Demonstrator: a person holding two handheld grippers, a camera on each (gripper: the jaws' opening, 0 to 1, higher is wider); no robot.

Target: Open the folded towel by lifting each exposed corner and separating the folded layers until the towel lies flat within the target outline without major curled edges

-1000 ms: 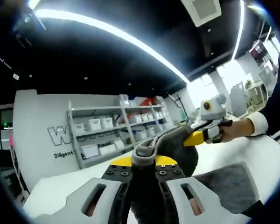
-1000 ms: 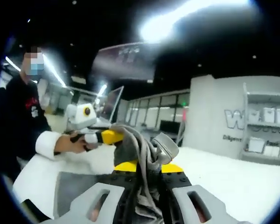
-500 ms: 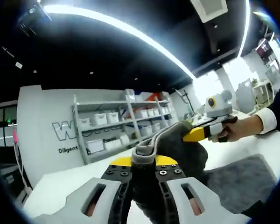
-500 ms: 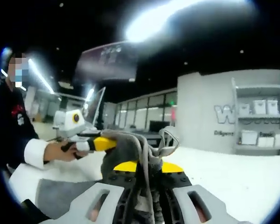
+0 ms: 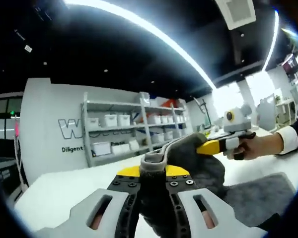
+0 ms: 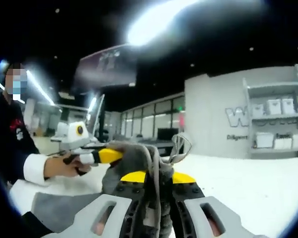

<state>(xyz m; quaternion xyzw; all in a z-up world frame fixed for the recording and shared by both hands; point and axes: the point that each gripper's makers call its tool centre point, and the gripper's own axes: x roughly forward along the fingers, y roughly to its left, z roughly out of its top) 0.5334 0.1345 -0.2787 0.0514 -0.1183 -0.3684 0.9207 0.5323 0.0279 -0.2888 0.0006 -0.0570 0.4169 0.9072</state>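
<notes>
Towel (image 5: pixel 161 193) corners sit pinched in both sets of jaws, the grey cloth bunched and lifted clear of the white desk (image 5: pixel 59 198). The left gripper (image 5: pixel 152 186) has its jaws closed tight on a thick fold that rises toward 12 o'clock in the left gripper view; the right gripper (image 6: pixel 153 191) is clamped the same way on a gathered edge, a loose loop of hem poking up above it. Between the two tools the cloth hangs as a rounded hump, and the rest of it trails down onto the desk at about 4 o'clock in the left gripper view and 8 o'clock in the right gripper view. A person's hand (image 5: pixel 251 145) steers the right gripper at 3 o'clock in the left gripper view. Beyond stand storage shelves (image 5: pixel 124 131) against a grey wall. No target outline can be made out. The risk from here: each grip appears to hold several layers at once, so pulling apart may drag the folds along together, leaving the towel doubled or curled rather than flat.
</notes>
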